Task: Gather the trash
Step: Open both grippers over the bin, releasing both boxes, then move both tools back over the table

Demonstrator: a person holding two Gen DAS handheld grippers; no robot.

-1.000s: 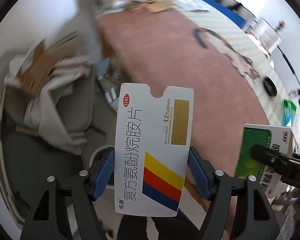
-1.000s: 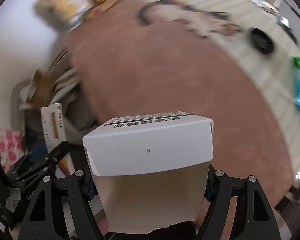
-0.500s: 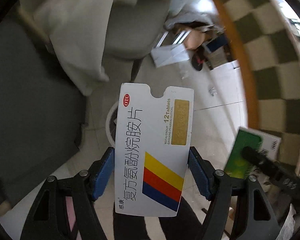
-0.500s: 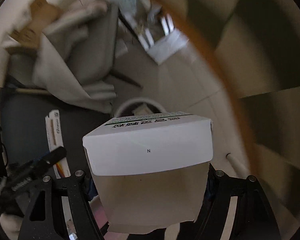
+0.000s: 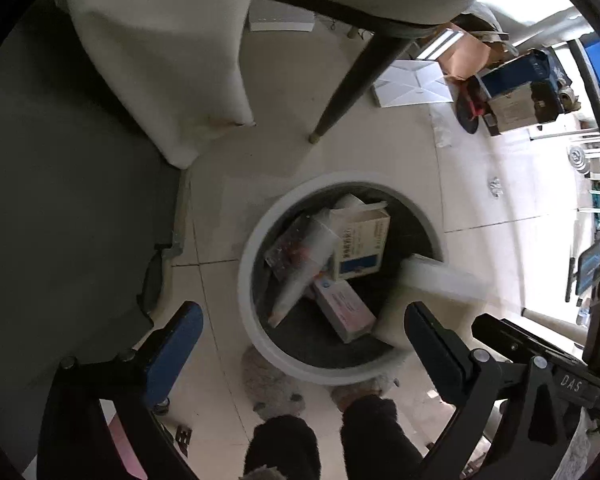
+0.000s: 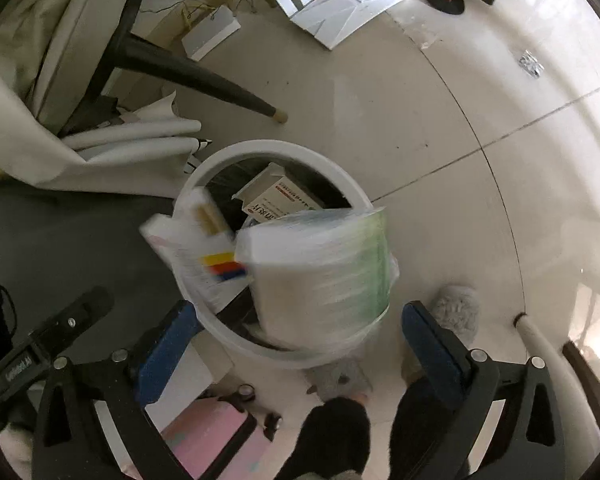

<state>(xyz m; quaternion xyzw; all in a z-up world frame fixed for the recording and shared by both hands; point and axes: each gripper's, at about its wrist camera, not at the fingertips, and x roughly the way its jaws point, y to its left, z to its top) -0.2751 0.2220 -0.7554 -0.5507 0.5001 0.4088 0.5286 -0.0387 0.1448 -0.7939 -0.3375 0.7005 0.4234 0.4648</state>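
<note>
A round white trash bin (image 5: 248,292) stands on the tiled floor and holds several medicine boxes (image 5: 360,244). It also shows in the right wrist view (image 6: 276,150). My left gripper (image 5: 304,320) is open and empty above the bin. My right gripper (image 6: 298,320) is open too. Two released boxes are blurred in mid-fall over the bin: a white and green box (image 6: 324,264) and a flat white box with yellow, red and blue stripes (image 6: 200,240). A blurred white shape (image 5: 440,276) at the bin's right rim is likely the green box.
A chair with black legs (image 5: 352,76) and a white cloth (image 5: 160,60) stands behind the bin. Boxes and white panels (image 5: 412,84) lie on the floor further back. The person's slippers (image 6: 456,312) and legs are just below the bin. A pink case (image 6: 216,436) sits lower left.
Both grippers swung down from the table to above the bin and opened. The striped box and the green box left the jaws and are falling into the bin.
</note>
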